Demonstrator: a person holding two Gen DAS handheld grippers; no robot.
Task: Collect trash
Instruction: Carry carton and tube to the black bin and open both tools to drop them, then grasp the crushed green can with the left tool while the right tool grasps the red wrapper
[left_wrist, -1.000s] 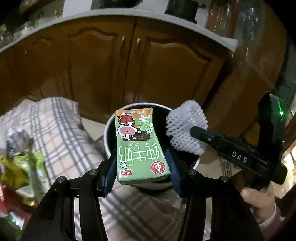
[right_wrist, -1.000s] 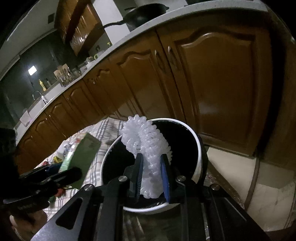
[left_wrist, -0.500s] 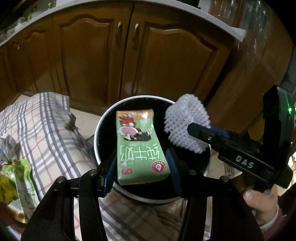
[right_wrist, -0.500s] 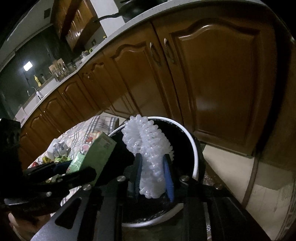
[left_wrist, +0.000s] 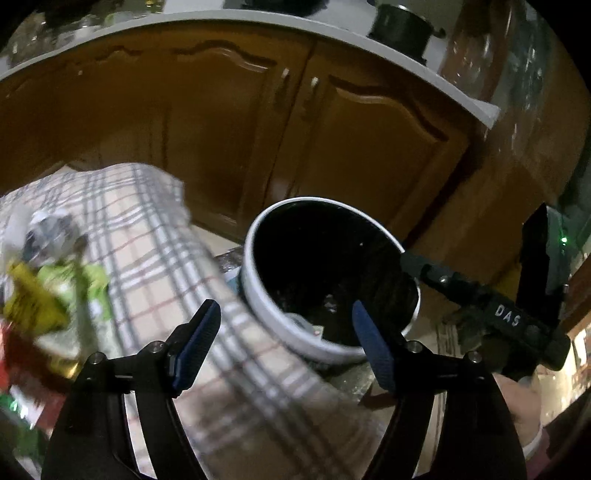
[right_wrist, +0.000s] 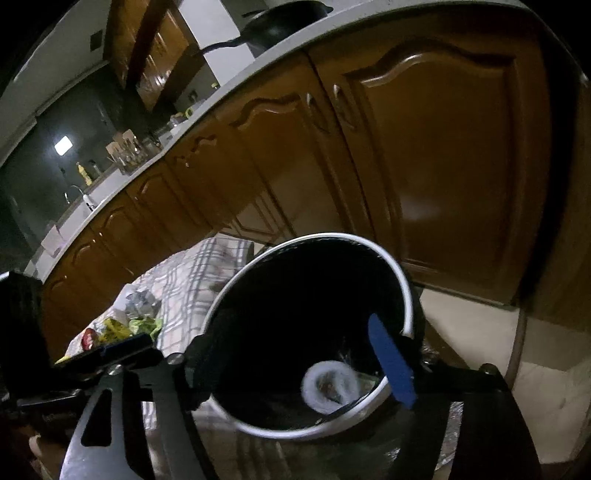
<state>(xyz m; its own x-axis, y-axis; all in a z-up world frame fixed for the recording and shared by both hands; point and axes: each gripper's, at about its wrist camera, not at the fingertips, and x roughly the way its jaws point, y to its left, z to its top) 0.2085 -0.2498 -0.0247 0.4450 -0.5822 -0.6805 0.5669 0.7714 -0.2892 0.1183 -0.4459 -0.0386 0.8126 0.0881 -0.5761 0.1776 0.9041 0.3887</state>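
Observation:
A round bin with a white rim (left_wrist: 258, 295) and black inside stands on the floor by the table; it also shows in the right wrist view (right_wrist: 402, 280). My left gripper (left_wrist: 288, 345) is open and empty above the bin's near rim. My right gripper (right_wrist: 295, 369) is open and empty over the bin mouth. The white foam net (right_wrist: 328, 386) lies in the bin's bottom. The green milk carton is not clearly visible inside the dark bin. My right gripper also shows in the left wrist view (left_wrist: 413, 264) at the bin's right edge.
A plaid cloth (left_wrist: 147, 258) covers the table left of the bin, with blurred trash wrappers (left_wrist: 40, 291) on it, also in the right wrist view (right_wrist: 122, 325). Brown cabinet doors (left_wrist: 258, 129) stand close behind the bin. Tiled floor (right_wrist: 498, 350) lies to the right.
Both grippers have opened. The green milk carton and the white foam net have dropped into the bin. The left wrist view has swung, blurring the table.

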